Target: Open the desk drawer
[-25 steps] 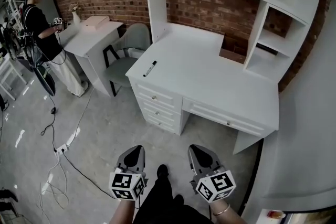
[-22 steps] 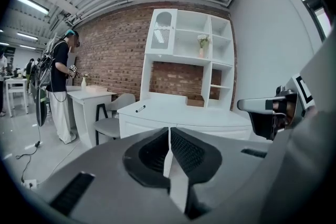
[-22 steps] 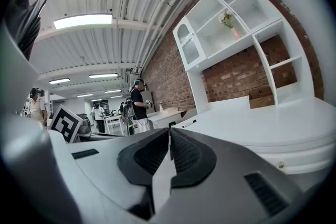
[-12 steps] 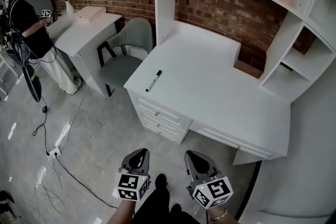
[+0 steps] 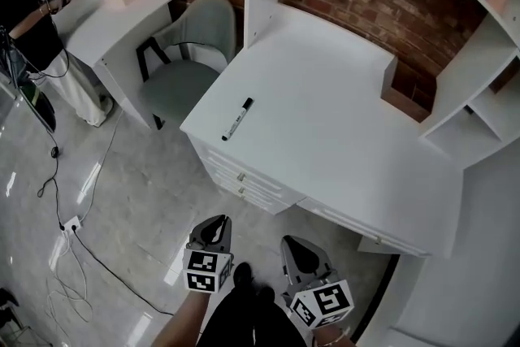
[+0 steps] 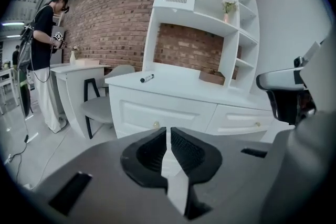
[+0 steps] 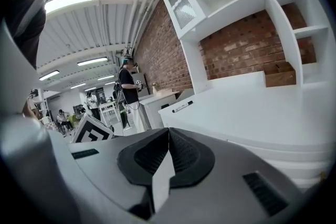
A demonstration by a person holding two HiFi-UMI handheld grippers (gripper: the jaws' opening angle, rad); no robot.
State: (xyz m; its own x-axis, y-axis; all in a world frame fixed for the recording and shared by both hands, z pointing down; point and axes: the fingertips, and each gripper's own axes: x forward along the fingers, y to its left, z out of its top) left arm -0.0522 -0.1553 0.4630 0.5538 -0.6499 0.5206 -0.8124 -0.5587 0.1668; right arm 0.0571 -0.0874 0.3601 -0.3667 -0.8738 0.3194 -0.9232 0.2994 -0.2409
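The white desk point(image 5: 325, 122) has a stack of drawers point(image 5: 244, 184) with small brass knobs at its left and a wide drawer point(image 5: 349, 222) under the middle; all are closed. In the left gripper view the nearest drawer front point(image 6: 157, 112) and its knob point(image 6: 155, 124) lie straight ahead, some way off. My left gripper point(image 5: 216, 225) and right gripper point(image 5: 297, 246) hover side by side over the floor short of the desk. Both are shut with nothing between the jaws, as the left gripper point(image 6: 168, 131) and right gripper point(image 7: 168, 134) show in their own views.
A black marker point(image 5: 237, 118) lies on the desk top and a brown box point(image 5: 404, 97) stands at its back. A grey chair point(image 5: 191, 53), a second white desk point(image 5: 114, 20) and a person point(image 5: 24, 8) are at the left. Cables point(image 5: 73, 232) trail across the floor.
Both grippers and the head view have come closer to the desk, which now fills more of the picture. The jaws have stayed shut.
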